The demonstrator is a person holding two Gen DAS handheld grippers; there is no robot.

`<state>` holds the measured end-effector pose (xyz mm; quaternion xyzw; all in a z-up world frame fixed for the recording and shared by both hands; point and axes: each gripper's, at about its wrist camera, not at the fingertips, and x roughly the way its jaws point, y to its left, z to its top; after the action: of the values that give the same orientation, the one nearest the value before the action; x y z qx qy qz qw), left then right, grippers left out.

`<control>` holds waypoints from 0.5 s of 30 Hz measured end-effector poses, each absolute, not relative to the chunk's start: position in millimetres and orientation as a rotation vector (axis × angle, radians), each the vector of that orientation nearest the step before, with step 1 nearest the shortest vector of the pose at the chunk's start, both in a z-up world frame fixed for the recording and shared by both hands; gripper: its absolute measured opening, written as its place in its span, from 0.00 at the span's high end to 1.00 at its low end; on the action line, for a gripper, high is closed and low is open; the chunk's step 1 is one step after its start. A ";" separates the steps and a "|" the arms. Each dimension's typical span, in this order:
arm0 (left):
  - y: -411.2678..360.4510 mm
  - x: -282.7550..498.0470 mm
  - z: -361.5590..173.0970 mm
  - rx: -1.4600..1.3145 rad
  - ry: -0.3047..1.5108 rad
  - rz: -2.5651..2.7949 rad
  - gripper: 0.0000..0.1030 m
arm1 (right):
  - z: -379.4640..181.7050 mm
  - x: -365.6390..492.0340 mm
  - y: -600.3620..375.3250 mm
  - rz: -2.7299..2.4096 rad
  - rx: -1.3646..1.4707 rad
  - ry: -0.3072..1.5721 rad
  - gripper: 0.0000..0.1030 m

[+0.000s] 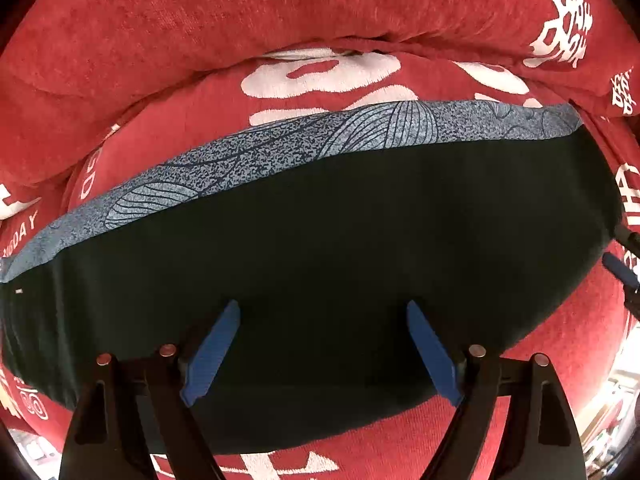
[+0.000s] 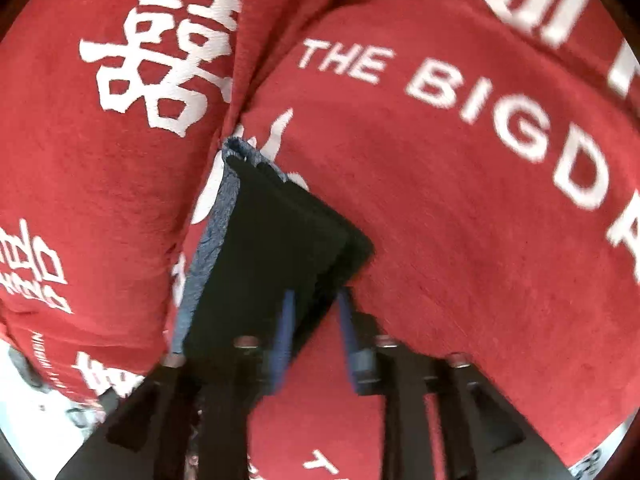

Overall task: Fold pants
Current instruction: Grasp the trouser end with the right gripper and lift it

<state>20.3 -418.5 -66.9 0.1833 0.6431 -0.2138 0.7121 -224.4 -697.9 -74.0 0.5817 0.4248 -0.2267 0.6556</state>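
So the pants [image 1: 320,260] lie folded dark-side-up on the red sofa cushion [image 1: 200,20], right under the left hand-held gripper [image 1: 322,354], whose jaws stand wide apart over the cloth with nothing pinched. The right hand-held gripper [image 2: 316,332] has its jaws partway apart, a corner of the pants between them, no real clamp as far as I can tell. Risk: pull away crooked and a blue finger [image 2: 282,344] snags that corner, dragging the fold open on the soft cushion.
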 end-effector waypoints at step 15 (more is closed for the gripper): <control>-423.2 20.7 -72.9 0.402 1.431 -0.455 0.14 | -89.4 -218.0 -689.6 -0.408 1.373 0.906 0.53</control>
<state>20.7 -423.2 -72.9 0.1815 0.6457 -0.2052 0.7128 -218.0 -689.6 -89.4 0.6073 0.4009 -0.1806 0.6618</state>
